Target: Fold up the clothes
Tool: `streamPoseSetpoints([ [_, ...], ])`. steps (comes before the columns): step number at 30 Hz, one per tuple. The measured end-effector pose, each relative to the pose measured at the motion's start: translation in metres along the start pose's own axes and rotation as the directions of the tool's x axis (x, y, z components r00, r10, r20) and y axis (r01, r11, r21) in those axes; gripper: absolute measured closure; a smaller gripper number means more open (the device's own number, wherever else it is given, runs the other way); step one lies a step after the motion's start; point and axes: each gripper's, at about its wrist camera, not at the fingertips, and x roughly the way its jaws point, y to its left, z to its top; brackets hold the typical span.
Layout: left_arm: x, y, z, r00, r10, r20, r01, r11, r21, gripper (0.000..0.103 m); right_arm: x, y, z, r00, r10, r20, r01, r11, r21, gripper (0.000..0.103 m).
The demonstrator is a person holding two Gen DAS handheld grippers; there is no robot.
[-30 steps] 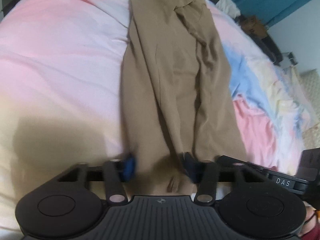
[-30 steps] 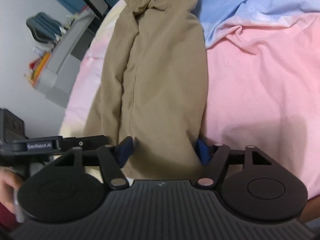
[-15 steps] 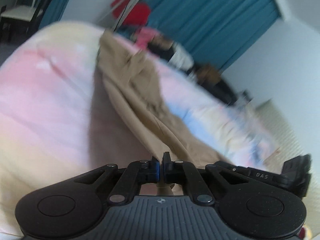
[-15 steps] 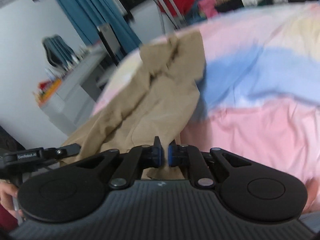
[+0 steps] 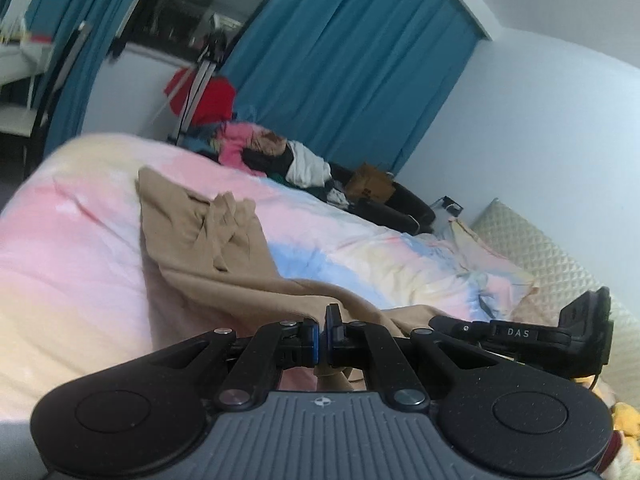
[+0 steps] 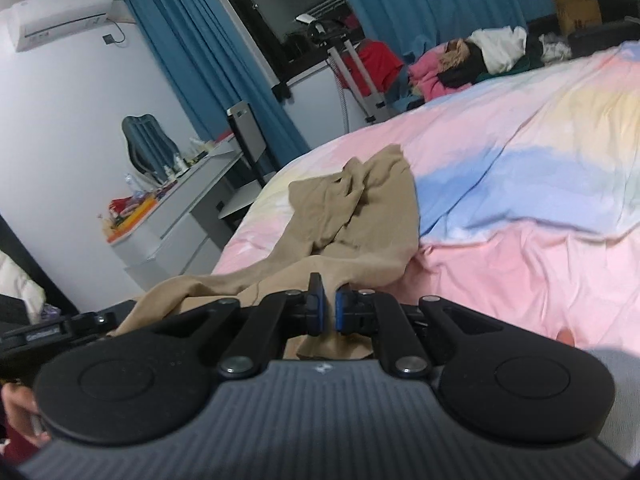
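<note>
A second ago both claws stood wide open, low over the near end of the tan garment [image 5: 208,240] lying long and flat on the bed [image 5: 72,248]; now each is pinched nearly shut on that near edge and raised, so the views look out across the room instead of down at the cloth. The left claw [image 5: 323,334] has a fold of tan fabric between its blue pads, and the right claw [image 6: 327,312] grips the same edge a little further along, with cloth bunched below its fingers. The near part of the garment is lifted off the quilt and sags between the two grips, while the far end lies rumpled on the pink and blue quilt. I judge this to be a lengthwise fold in hand: the near edge is held at two points and could be carried toward the far end. The rumples at the far end may spoil a clean fold unless the cloth is drawn taut. Beyond the garment the quilt is bare for some way. A pile of clothes [image 5: 280,156] lies at the far side of the bed, well apart from the garment, with a cardboard box [image 5: 370,186] beside it. Teal curtains [image 5: 352,64] hang behind, and a grey desk [image 6: 188,208] with clutter stands off the bed's side, out of the path.
</note>
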Motion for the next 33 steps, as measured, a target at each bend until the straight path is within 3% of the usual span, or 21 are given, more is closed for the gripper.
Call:
streamPoseSetpoints([
  [8, 0.054, 0.017, 0.055, 0.997, 0.062, 0.053, -0.062, 0.998, 0.001, 0.100, 0.061, 0.001, 0.044, 0.998, -0.048, 0.041, 0.049, 0.998, -0.027, 0.094],
  [13, 0.111, 0.059, 0.102, 0.990, 0.122, 0.069, -0.119, 0.992, -0.050, 0.100, 0.132, 0.001, 0.085, 0.994, -0.084, 0.068, 0.087, 0.995, -0.044, 0.094],
  [16, 0.146, 0.089, 0.115, 0.986, 0.147, 0.084, -0.140, 0.987, -0.080, 0.100, 0.176, -0.001, 0.100, 0.991, -0.107, 0.075, 0.111, 0.992, -0.061, 0.094],
  [20, 0.183, 0.135, 0.105, 0.989, 0.136, 0.062, -0.124, 0.979, -0.163, 0.100, 0.223, -0.016, 0.103, 0.994, -0.090, 0.055, 0.091, 0.996, -0.024, 0.094],
  [23, 0.215, 0.165, 0.098, 0.986, 0.165, 0.011, -0.159, 0.969, -0.190, 0.100, 0.258, -0.033, 0.097, 0.995, -0.103, 0.002, 0.103, 0.995, -0.005, 0.094],
  [29, 0.269, 0.199, 0.083, 0.971, 0.237, -0.039, -0.240, 0.960, -0.146, 0.099, 0.314, -0.058, 0.084, 0.979, -0.191, -0.069, 0.189, 0.981, -0.030, 0.094],
  [33, 0.285, 0.205, 0.073, 0.959, 0.275, -0.066, -0.280, 0.954, -0.105, 0.098, 0.331, -0.064, 0.072, 0.970, -0.222, -0.099, 0.218, 0.974, -0.054, 0.094],
])
